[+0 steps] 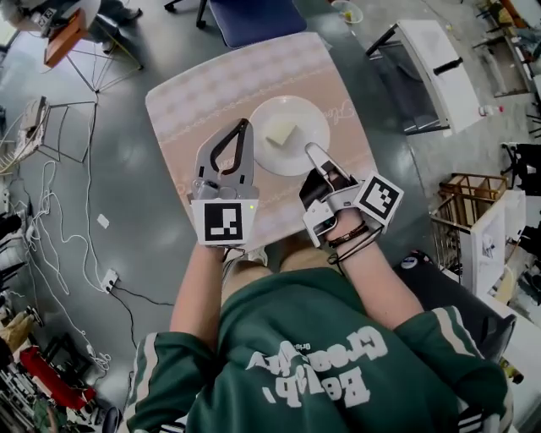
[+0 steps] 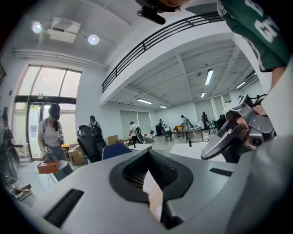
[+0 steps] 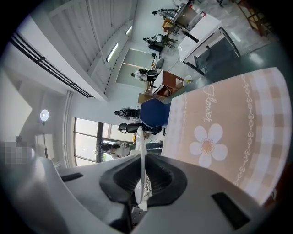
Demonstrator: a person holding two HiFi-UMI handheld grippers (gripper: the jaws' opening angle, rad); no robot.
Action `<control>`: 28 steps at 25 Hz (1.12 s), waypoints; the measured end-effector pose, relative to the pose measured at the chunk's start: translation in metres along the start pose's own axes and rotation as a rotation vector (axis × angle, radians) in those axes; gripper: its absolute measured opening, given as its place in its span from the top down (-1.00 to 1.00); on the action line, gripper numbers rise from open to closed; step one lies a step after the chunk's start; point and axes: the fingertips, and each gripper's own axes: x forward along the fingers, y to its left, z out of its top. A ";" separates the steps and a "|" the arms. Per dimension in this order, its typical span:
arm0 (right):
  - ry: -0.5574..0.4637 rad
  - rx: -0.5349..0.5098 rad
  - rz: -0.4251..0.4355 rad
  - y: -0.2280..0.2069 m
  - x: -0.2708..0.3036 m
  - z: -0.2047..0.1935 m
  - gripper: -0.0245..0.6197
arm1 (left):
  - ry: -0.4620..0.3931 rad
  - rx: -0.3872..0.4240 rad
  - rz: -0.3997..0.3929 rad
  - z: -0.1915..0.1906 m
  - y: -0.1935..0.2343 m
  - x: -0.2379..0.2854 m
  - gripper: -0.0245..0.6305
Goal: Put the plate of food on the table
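Note:
A white plate (image 1: pixel 304 150) with a pale yellow block of food (image 1: pixel 281 133) sits over the middle of the square table with the pink flowered cloth (image 1: pixel 190 110); I cannot tell whether it rests on the cloth. My right gripper (image 1: pixel 311 154) is turned on its side and shut on the plate's near right rim. In the right gripper view that plate rim (image 3: pixel 140 137) stands as a thin white edge between the jaws of the right gripper (image 3: pixel 141 157). My left gripper (image 1: pixel 245 127) lies flat with its tips together at the plate's left rim. The left gripper (image 2: pixel 149 160) holds nothing that I can see.
A blue chair (image 1: pixel 254 17) stands at the table's far side. A white bench (image 1: pixel 435 68) is at the back right, and a wooden crate (image 1: pixel 469 190) is to the right. Cables (image 1: pixel 59 228) trail over the floor on the left. Several people stand far off in the hall.

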 end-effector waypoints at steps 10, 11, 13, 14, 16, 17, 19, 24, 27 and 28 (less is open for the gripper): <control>0.058 0.022 -0.051 -0.036 0.046 0.027 0.82 | 0.049 0.011 0.095 -0.027 0.017 0.038 0.90; 0.066 0.017 -0.056 -0.039 0.052 0.028 0.82 | 0.056 0.003 0.101 -0.031 0.019 0.041 0.90; 0.080 0.016 -0.070 -0.048 0.062 0.030 0.82 | 0.076 -0.006 0.106 -0.042 0.020 0.048 0.90; 0.086 0.020 -0.079 -0.053 0.067 0.031 0.82 | 0.087 -0.008 0.108 -0.047 0.021 0.052 0.90; 0.097 0.029 -0.103 -0.065 0.076 0.032 0.82 | 0.104 -0.014 0.117 -0.055 0.022 0.059 0.90; 0.104 0.032 -0.116 -0.071 0.080 0.032 0.82 | 0.109 -0.017 0.123 -0.058 0.024 0.062 0.90; 0.117 0.035 -0.138 -0.081 0.089 0.027 0.82 | 0.115 -0.023 0.130 -0.064 0.029 0.063 0.90; 0.130 0.051 -0.161 -0.098 0.105 0.020 0.82 | 0.125 -0.031 0.102 -0.080 0.032 0.067 0.90; 0.138 0.062 -0.174 -0.109 0.111 0.024 0.82 | 0.152 -0.030 0.097 -0.088 0.027 0.077 0.90; 0.139 0.069 -0.175 -0.112 0.115 0.024 0.82 | 0.158 -0.030 0.097 -0.091 0.027 0.078 0.90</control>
